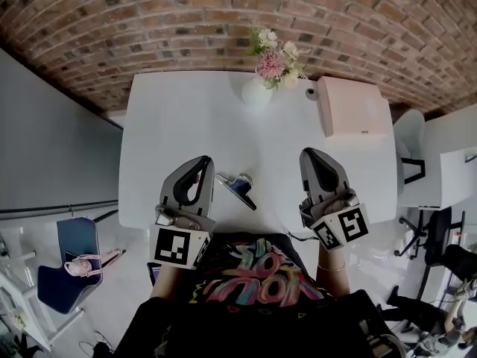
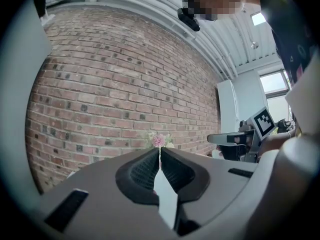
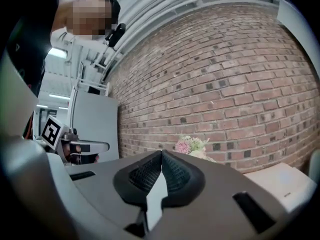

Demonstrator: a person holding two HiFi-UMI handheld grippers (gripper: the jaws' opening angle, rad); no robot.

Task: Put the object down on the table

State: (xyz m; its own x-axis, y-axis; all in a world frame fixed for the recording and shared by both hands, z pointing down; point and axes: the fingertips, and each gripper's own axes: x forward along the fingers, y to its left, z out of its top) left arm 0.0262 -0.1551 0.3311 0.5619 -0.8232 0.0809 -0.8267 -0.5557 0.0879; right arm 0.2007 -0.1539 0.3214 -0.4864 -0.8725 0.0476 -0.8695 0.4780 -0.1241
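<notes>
Looking at a small grey clip-like object lying flat on the white bench, right between the two tools and touching neither. Got the left hand-held gripper pressed together at the tips, pinching nothing. Same deal with the right hand-held gripper, tips together and nothing between. Farther back, spotting a vase of flowers by the brick wall, plus a white box near it on the right.

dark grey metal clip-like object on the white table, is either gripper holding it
No, the dark grey metal clip-like object lies on the white table between the left gripper and right gripper, held by neither.
</notes>
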